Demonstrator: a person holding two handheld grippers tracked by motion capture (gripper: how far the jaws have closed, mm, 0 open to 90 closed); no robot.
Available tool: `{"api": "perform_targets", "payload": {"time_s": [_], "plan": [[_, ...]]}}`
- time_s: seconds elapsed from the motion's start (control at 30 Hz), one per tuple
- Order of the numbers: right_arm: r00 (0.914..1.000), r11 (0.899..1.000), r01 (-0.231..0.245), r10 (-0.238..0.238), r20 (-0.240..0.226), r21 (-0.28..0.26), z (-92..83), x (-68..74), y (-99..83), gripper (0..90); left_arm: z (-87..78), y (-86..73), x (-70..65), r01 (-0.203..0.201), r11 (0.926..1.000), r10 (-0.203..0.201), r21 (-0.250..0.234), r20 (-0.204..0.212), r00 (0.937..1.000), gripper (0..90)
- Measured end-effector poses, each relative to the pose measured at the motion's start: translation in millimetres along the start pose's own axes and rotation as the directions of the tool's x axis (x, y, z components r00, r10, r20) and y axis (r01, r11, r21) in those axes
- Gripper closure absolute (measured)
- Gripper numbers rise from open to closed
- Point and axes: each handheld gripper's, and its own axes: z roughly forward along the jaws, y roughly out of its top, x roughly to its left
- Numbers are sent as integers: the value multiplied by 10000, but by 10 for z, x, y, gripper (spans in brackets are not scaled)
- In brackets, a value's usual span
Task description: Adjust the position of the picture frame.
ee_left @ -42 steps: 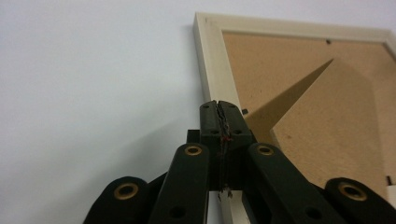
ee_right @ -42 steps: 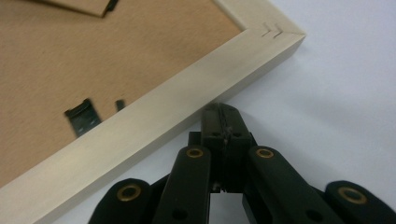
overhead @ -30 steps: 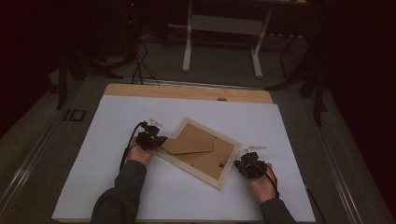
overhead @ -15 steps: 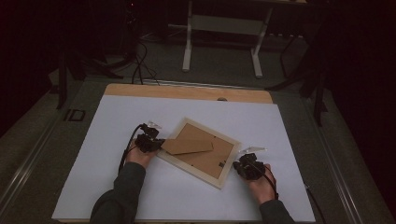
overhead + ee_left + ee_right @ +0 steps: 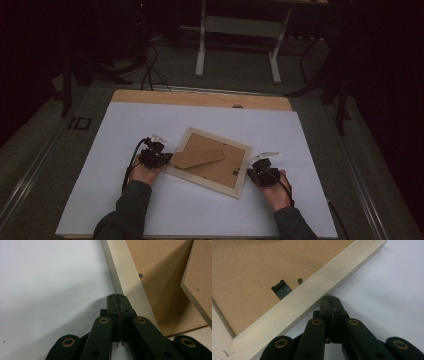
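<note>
A picture frame (image 5: 210, 161) lies face down and askew on the white table, its pale wooden border around a brown backing board. Its brown stand flap (image 5: 197, 158) is folded out over the back. My left gripper (image 5: 161, 159) is shut, its tips against the frame's left edge (image 5: 125, 285). My right gripper (image 5: 254, 175) is shut too, tips touching the frame's right edge (image 5: 312, 300). A small metal tab (image 5: 281, 289) sits on the backing board (image 5: 249, 272) near the right gripper (image 5: 330, 298). In the left gripper view the shut tips (image 5: 117, 297) rest beside the border.
The white sheet (image 5: 150, 210) covers a wooden table (image 5: 200, 98). A white desk frame (image 5: 240, 30) and cables (image 5: 150, 65) stand on the floor behind the table. Forearms in dark sleeves (image 5: 125, 215) enter from the bottom.
</note>
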Motion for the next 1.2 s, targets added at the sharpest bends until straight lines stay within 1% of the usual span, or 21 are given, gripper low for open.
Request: {"api": "perform_targets", "payload": {"time_s": [0.17,0.23,0.37,0.47,0.57,0.67,0.77,0.83,0.87,0.93,1.07,1.13,1.17,1.2], "plan": [[10000,10000,46,-45,67,-57,44,-3,54,900,-38,-50,16,151,9999,-151,-39,39,9999,900],[10000,9999,44,-43,54,-162,89,-18,100,900,-64,-79,24,204,9998,-204,-60,14,9998,900],[9999,9999,47,-45,146,-142,135,-22,167,900,-81,-93,26,272,9996,-273,-56,-68,9996,900],[9998,9999,25,-21,185,-163,168,-28,210,900,-93,-107,38,404,9992,-405,-73,-43,9992,900],[9998,9999,78,-77,192,-73,199,-39,266,900,-97,-116,46,556,9984,-557,-123,-79,9984,900],[9994,10000,86,-86,345,-16,237,-28,325,900,-102,-123,51,715,9973,-717,-162,-145,9973,900],[9990,10000,-53,56,433,-71,275,-25,370,900,-107,-125,68,830,9964,-832,-180,-136,9964,900],[9990,9999,-123,127,435,-106,297,-32,396,900,-103,-124,76,981,9949,-985,-238,-144,9950,900],[9988,9996,-236,241,435,-129,307,-31,407,900,-100,-124,85,1062,9940,-1064,-261,-99,9943,900],[9987,9992,-385,389,334,-121,319,-51,426,900,-96,-125,104,1149,9929,-1149,-298,2,9934,900],[9964,9962,-849,848,-51,-178,337,-112,445,900,-86,-119,94,1172,9925,-1175,-346,-64,9930,900],[9943,9941,-1046,1038,-247,-299,347,-147,443,900,-79,-121,90,1086,9933,-1090,-394,-74,9940,900],[9943,9941,-1046,1038,-247,-299,347,-147,443,900,-79,-121,90,1086,9933,-1090,-394,-74,9940,900],[9926,9924,-1178,1166,-329,-351,347,-161,435,900,-78,-123,87,1007,9940,-1010,-422,-65,9949,900]]}}
